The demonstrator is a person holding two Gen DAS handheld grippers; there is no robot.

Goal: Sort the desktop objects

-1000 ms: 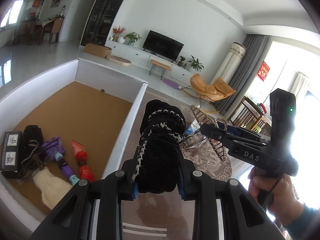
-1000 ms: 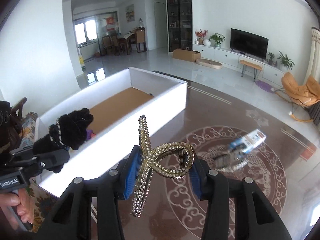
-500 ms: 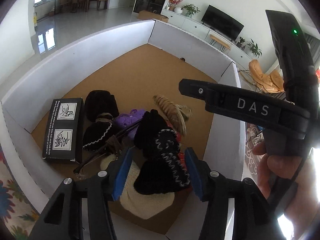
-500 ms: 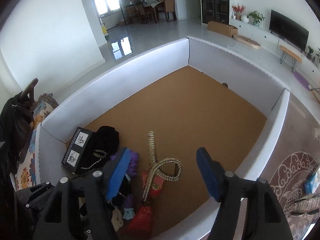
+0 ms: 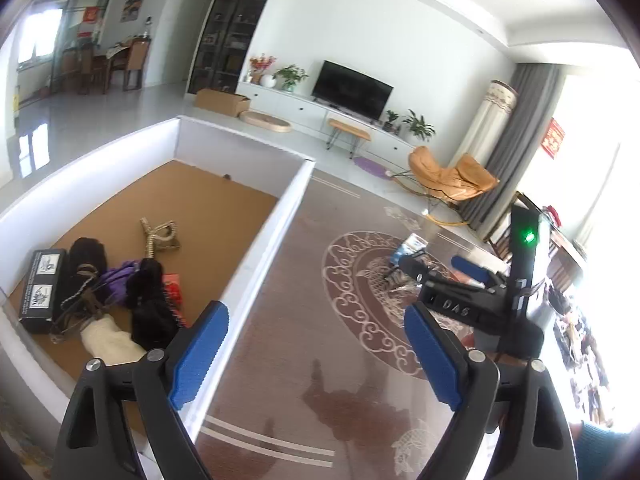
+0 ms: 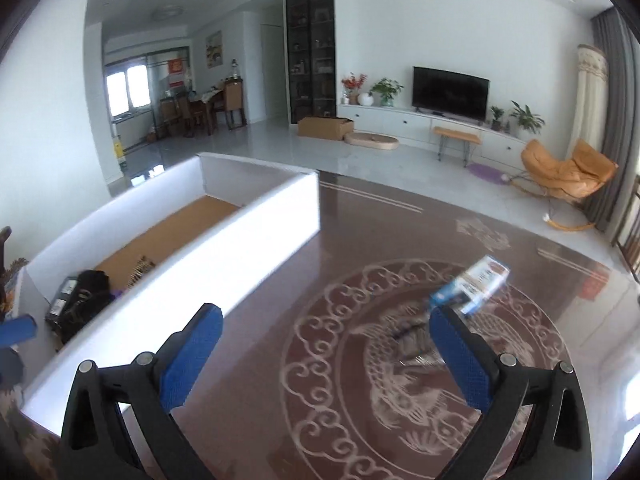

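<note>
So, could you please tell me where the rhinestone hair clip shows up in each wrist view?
Left wrist: rhinestone hair clip lies on the box's brown floor, left of centre.
Right wrist: only its tip peeks over the near wall, lower left.
Shared landmark: white box.

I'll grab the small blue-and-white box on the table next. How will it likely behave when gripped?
The blue-and-white box looks like thin printed carton, so probably light and easily crushed. Its flat faces should suit the pads and it should not roll. On the glossy table it may slide if nudged.
</note>
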